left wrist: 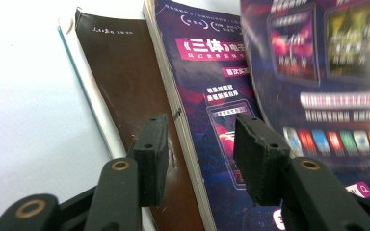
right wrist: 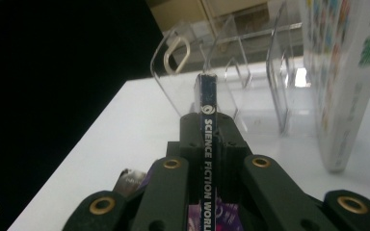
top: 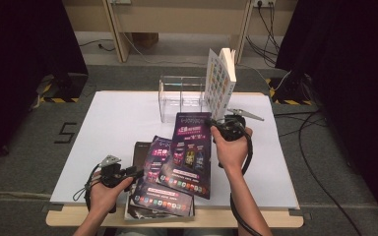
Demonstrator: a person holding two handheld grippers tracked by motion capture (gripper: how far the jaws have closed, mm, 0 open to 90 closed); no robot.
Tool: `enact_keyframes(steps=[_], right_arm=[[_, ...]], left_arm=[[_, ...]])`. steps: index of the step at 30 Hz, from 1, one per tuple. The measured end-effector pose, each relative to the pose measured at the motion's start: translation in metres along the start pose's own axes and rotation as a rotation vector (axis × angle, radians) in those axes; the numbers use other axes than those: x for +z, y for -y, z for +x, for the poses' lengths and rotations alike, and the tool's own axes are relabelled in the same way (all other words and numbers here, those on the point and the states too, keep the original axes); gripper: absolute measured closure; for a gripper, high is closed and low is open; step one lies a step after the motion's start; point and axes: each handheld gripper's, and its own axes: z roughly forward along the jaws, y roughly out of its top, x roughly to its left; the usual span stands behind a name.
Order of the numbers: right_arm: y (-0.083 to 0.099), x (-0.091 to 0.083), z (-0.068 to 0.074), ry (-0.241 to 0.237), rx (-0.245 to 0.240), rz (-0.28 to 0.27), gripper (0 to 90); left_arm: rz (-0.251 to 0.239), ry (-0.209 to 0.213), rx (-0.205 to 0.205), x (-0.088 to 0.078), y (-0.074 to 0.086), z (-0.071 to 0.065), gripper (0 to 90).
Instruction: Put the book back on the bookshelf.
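Purple magazine clamped by its spine in right tongs, bound for clear rack. One book racked; stack left on bench. Left tongs gaping, empty.

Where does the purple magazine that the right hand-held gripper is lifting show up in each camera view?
High view: the lifted magazine is at centre, its top edge at the right hand-held gripper.
Left gripper view: top right, blurred.
Right gripper view: spine clamped between the jaws.
Shared landmark: white table.
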Motion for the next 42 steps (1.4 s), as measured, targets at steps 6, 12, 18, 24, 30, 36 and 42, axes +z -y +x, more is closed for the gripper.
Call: enact_keyframes(steps=[6, 12, 18, 24, 30, 36, 42], right_arm=[[-0.021, -0.002, 0.007, 0.038, -0.050, -0.077, 84.8], [-0.038, 0.006, 0.012, 0.056, -0.066, -0.125, 84.9], [-0.055, 0.018, 0.013, 0.075, -0.073, -0.165, 84.8], [-0.069, 0.030, 0.016, 0.098, -0.097, -0.198, 84.8], [-0.081, 0.043, 0.015, 0.112, -0.098, -0.217, 84.8], [-0.094, 0.055, 0.016, 0.135, -0.125, -0.234, 84.8], [-0.107, 0.065, 0.019, 0.145, -0.150, -0.286, 84.8]], left_arm=[[-0.006, 0.003, 0.003, 0.001, 0.002, -0.001, 55.5], [-0.005, 0.003, 0.006, 0.002, 0.003, -0.001, 55.3], [-0.005, 0.001, 0.003, 0.001, 0.004, 0.000, 55.1], [-0.009, 0.000, 0.001, 0.001, 0.005, 0.002, 54.9], [-0.009, -0.002, -0.001, 0.001, 0.005, 0.003, 54.8], [-0.008, 0.000, -0.003, 0.001, 0.006, 0.004, 54.8], [-0.001, -0.001, -0.001, 0.002, 0.007, 0.004, 54.8]])
